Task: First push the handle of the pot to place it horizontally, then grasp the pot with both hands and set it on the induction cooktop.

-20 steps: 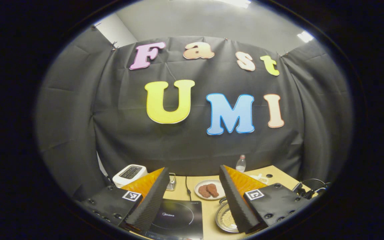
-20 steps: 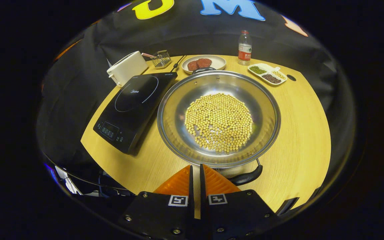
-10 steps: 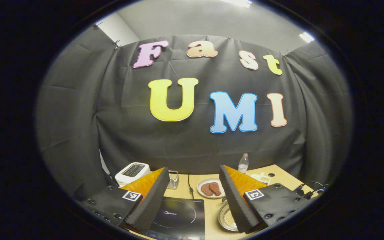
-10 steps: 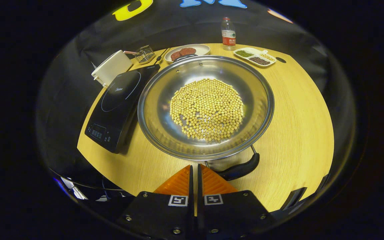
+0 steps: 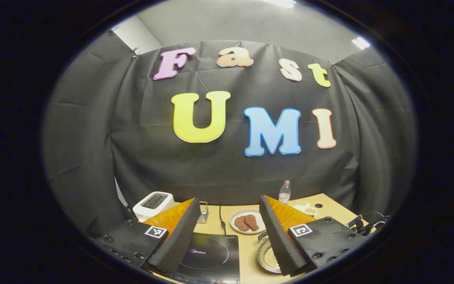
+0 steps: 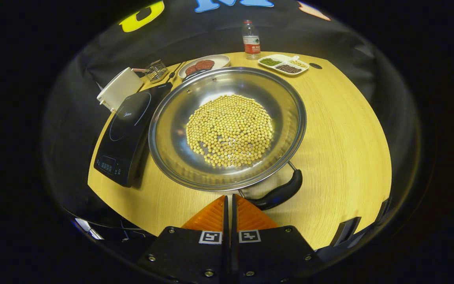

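A wide steel pot full of yellow beans sits on the wooden table, right of the black induction cooktop. Its near black handle points toward the lower right; a second handle shows at the far rim. My right gripper is shut with nothing in it, its tips just left of the near handle's lower end. Whether they touch the handle I cannot tell. In the left gripper view my left gripper stands open and high, tilted toward the wall, with the cooktop and the pot low between its fingers.
Behind the pot stand a plate of brown patties, a water bottle and a white divided dish of beans. A white toaster and a small wire rack sit behind the cooktop. Cables lie at the table's right.
The right gripper has shifted right and closer to the near handle, so the pot and cooktop slid left in its view. The left gripper only wobbled slightly.
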